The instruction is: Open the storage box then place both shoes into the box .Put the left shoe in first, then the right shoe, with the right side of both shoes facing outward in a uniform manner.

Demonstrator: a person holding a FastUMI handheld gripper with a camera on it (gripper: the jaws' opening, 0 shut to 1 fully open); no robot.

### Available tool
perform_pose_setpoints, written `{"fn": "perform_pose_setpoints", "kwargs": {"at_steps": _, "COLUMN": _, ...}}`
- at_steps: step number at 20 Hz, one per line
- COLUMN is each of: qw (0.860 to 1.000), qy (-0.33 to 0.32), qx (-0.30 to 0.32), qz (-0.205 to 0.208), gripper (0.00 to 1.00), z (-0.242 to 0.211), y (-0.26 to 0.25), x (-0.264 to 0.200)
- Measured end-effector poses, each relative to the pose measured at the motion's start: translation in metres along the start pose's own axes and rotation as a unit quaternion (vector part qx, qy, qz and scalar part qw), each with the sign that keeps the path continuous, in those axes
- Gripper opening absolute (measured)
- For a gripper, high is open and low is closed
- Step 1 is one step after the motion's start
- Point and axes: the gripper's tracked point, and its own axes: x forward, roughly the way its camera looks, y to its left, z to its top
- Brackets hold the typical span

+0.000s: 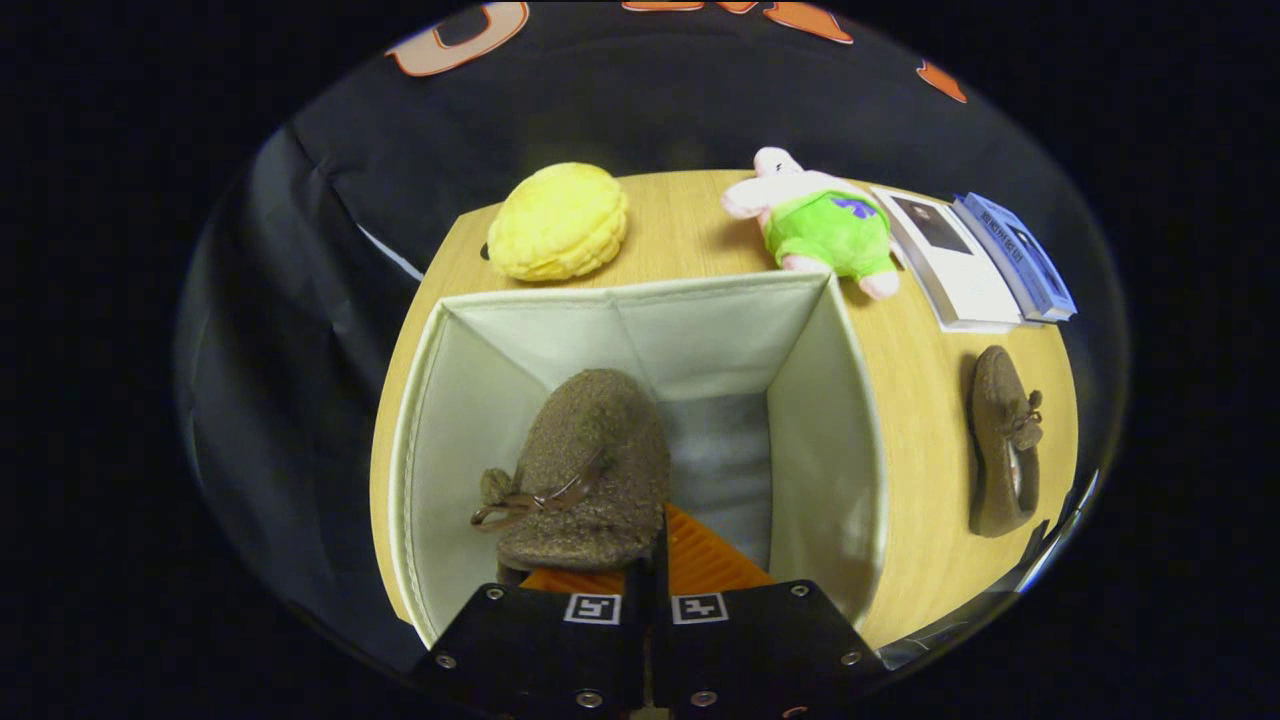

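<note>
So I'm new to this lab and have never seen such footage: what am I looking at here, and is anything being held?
The camera rides on a hand-held two-finger gripper and looks forward along its fingers, down into an open fabric storage box on a wooden table. The fingers look closed together on the heel end of a brown fuzzy shoe, which hangs inside the box. A second matching shoe lies on the table beside the box. Beyond the box are a yellow bun-shaped plush, a pink plush toy in green shorts and two books.
</note>
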Motion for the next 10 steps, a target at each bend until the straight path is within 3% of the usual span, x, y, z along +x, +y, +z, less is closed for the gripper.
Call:
{"fn": "perform_pose_setpoints", "kwargs": {"at_steps": 2, "qw": 0.999, "qy": 0.012, "qx": 0.008, "qz": 0.047, "gripper": 0.18, "z": -0.005, "y": 0.018, "x": -0.006}}
{"fn": "perform_pose_setpoints", "kwargs": {"at_steps": 5, "qw": 0.997, "qy": 0.015, "qx": -0.005, "qz": 0.079, "gripper": 0.58, "z": -0.004, "y": 0.021, "x": -0.021}}
{"fn": "perform_pose_setpoints", "kwargs": {"at_steps": 8, "qw": 0.996, "qy": -0.020, "qx": -0.032, "qz": 0.085, "gripper": 0.68, "z": 0.007, "y": -0.001, "x": -0.056}}
{"fn": "perform_pose_setpoints", "kwargs": {"at_steps": 10, "qw": 0.994, "qy": -0.049, "qx": -0.042, "qz": 0.093, "gripper": 0.81, "z": 0.019, "y": -0.017, "x": -0.083}}
